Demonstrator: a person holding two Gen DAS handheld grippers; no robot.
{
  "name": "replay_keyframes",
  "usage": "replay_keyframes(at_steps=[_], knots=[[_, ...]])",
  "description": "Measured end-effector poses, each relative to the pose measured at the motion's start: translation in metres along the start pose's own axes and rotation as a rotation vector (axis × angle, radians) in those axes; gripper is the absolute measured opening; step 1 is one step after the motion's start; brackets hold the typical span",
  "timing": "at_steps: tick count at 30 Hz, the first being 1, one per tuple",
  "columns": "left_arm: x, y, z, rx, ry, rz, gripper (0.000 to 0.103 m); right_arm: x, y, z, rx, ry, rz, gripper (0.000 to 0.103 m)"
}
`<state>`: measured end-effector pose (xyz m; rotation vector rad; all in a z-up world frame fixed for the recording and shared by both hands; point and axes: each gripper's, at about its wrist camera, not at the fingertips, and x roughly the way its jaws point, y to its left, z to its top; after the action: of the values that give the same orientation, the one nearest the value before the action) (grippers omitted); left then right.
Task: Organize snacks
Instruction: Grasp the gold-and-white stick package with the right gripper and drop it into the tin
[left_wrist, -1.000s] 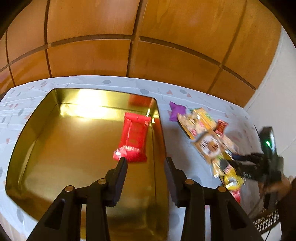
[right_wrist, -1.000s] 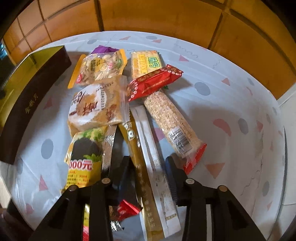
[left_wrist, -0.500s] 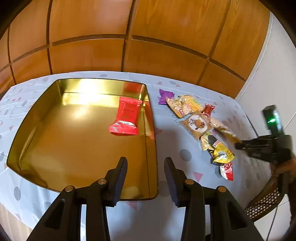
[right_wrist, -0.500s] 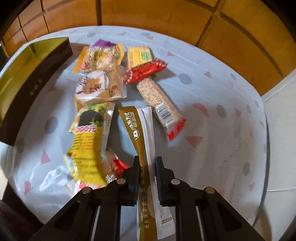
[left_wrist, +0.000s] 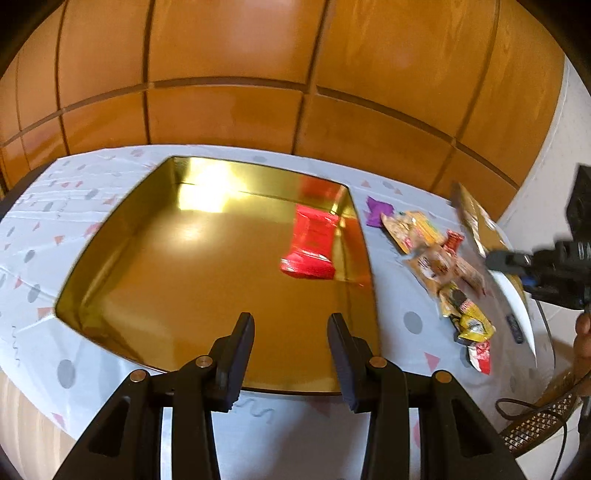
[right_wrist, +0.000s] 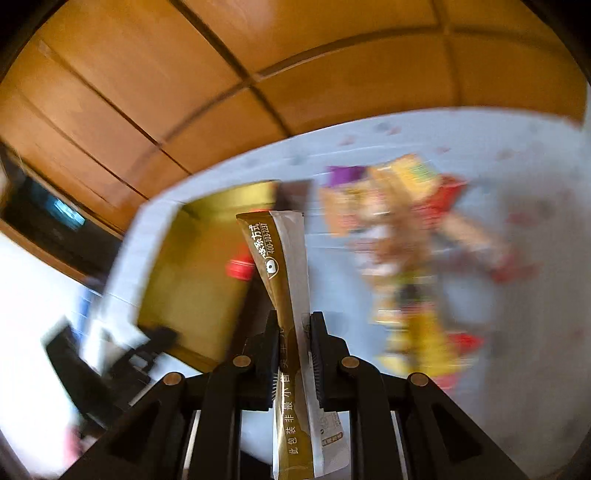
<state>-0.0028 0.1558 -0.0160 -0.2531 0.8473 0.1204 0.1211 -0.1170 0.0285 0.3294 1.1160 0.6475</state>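
Behind everything, a wall of orange-brown wooden panels (left_wrist: 229, 74) curves across both views. Below it a table covered in a pale cloth printed with grey dots and pink triangles (left_wrist: 40, 236) fills the lower scene. On the cloth sits a large, shallow, gold-lined rectangular tin tray (left_wrist: 118, 236), and near its far right corner lies a flat red snack packet (left_wrist: 310, 243). To the right of the tray, on the cloth, a loose pile of small snack packets in yellow, orange, red and purple (left_wrist: 439, 266) stretches towards me. My left gripper (left_wrist: 291, 354) hovers over the near edge of the tray, its two black fingers spread apart with nothing between them. My right gripper (right_wrist: 294, 354) is lifted above the table, tilted down, its fingers pressed together and pinching a long, narrow gold-and-white sachet with white printed characters (right_wrist: 280, 258) around its middle; the sachet's top end sticks up and forward in front of the tray's corner. The surroundings in the right wrist view are blurred.
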Motion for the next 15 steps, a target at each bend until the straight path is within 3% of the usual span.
replay_keyframes(at_steps=[3, 7, 15], knots=[[-0.004, 0.013, 0.002, -0.028, -0.014, 0.017, 0.042, 0.026, 0.024, 0.007, 0.113, 0.012, 0.113, 0.016], [-0.009, 0.031, 0.002, -0.056, -0.031, 0.045, 0.041, 0.064, 0.05, 0.008, 0.2, 0.026, 0.167, 0.016], [-0.003, 0.047, 0.0, -0.082, -0.021, 0.055, 0.041, 0.123, 0.074, 0.003, 0.241, 0.074, 0.135, 0.025]])
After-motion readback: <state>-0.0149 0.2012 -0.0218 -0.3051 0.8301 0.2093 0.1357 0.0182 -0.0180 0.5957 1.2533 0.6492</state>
